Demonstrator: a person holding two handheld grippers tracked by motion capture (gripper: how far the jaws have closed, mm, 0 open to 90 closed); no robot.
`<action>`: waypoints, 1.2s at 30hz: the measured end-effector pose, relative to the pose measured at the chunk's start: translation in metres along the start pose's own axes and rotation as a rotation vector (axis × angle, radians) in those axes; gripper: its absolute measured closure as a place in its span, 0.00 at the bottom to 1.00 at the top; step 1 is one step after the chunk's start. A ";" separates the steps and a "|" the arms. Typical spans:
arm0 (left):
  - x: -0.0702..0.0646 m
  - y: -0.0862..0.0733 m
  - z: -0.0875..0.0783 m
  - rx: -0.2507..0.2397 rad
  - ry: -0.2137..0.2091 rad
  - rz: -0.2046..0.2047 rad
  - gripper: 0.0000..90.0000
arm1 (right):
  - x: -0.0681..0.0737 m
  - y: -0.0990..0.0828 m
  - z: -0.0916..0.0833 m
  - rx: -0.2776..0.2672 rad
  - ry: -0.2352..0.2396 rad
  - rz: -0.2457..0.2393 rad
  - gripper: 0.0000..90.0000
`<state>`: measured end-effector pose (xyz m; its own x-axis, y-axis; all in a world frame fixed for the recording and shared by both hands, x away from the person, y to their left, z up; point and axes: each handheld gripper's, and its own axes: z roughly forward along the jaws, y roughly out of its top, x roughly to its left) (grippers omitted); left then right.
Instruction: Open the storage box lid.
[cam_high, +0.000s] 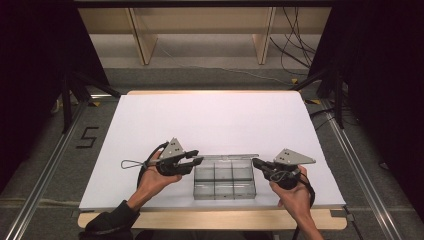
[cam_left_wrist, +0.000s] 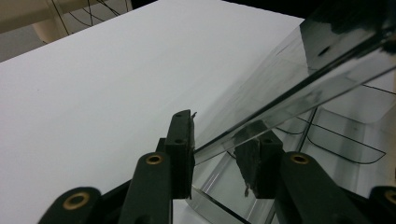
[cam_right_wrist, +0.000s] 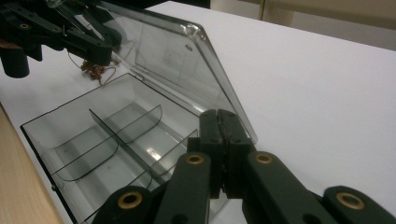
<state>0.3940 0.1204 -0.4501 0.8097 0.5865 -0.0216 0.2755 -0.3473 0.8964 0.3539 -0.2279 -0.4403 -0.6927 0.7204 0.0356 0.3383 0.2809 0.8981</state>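
Clear box (cam_high: 224, 180) (lid raised) between grippers

Raised lid (cam_right_wrist: 177, 60) blocks box (cam_high: 224, 180); far table (cam_high: 210, 120) free.

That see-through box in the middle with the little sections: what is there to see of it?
The clear plastic box sits near the table's front edge, between the two grippers. Thin dividers split its tray into six compartments, all empty. Its hinged lid is raised and tilts back. The left gripper has its jaws on either side of the lid's edge; the right gripper is shut at the lid's other end.
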 end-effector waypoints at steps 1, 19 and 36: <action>0.000 0.000 0.000 0.000 0.000 0.000 0.74 | 0.000 0.000 0.000 0.000 0.000 0.000 0.99; 0.012 0.006 0.004 0.006 0.001 -0.059 0.78 | 0.002 -0.009 -0.008 0.029 0.007 0.031 0.88; 0.020 0.007 0.011 0.018 -0.007 -0.072 0.80 | 0.015 -0.023 -0.021 0.082 0.037 0.123 0.51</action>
<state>0.4180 0.1220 -0.4490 0.7911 0.6052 -0.0891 0.3425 -0.3175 0.8842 0.3224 -0.2372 -0.4516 -0.6652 0.7291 0.1608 0.4719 0.2437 0.8473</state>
